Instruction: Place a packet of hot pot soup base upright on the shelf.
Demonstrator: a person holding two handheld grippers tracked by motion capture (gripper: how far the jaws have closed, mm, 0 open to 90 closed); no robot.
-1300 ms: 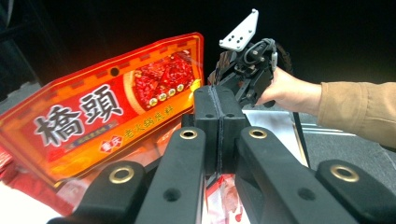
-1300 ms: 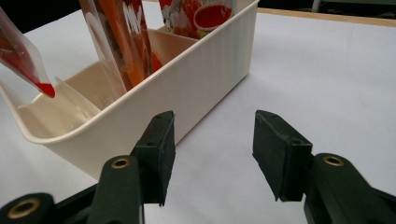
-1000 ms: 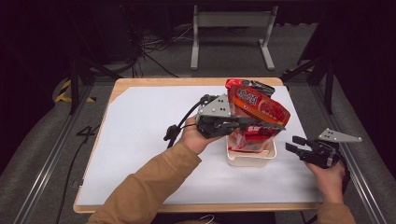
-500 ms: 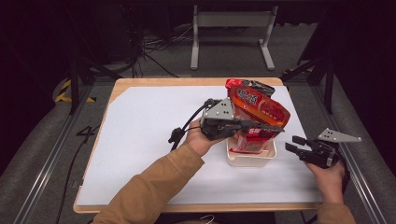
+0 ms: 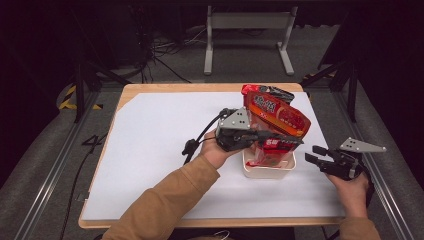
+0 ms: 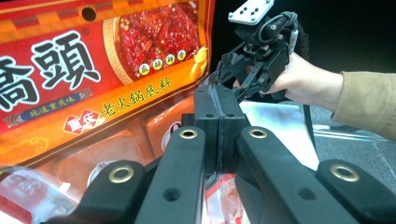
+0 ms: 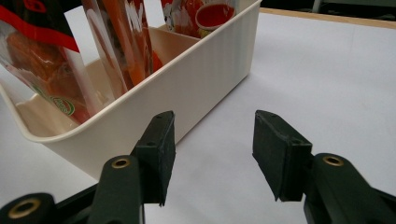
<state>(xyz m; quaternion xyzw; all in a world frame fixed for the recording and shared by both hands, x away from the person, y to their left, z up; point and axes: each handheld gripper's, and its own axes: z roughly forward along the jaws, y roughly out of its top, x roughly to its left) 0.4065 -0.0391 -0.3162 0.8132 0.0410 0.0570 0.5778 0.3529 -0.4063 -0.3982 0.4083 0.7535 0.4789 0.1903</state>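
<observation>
Overhead, left hand-held gripper [image 5: 295,143] clamped on red pouch [image 5: 276,116] (above tub [image 5: 269,171]), right hand-held gripper [image 5: 311,155] apart.

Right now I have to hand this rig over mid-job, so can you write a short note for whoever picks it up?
Left gripper: shut on the large red and orange foil snack packet, pinching its edge; the packet stands tilted with its lower end in the cream ribbed plastic tub.
Right gripper: open and holding nothing, just right of the tub, jaws pointed at its wall.
The tub sits on the white table sheet and already holds other clear-and-red packets standing upright.
Done: the big packet is partly in.
Left: probably seat it fully, release, and steady the tub if it shifts.
</observation>
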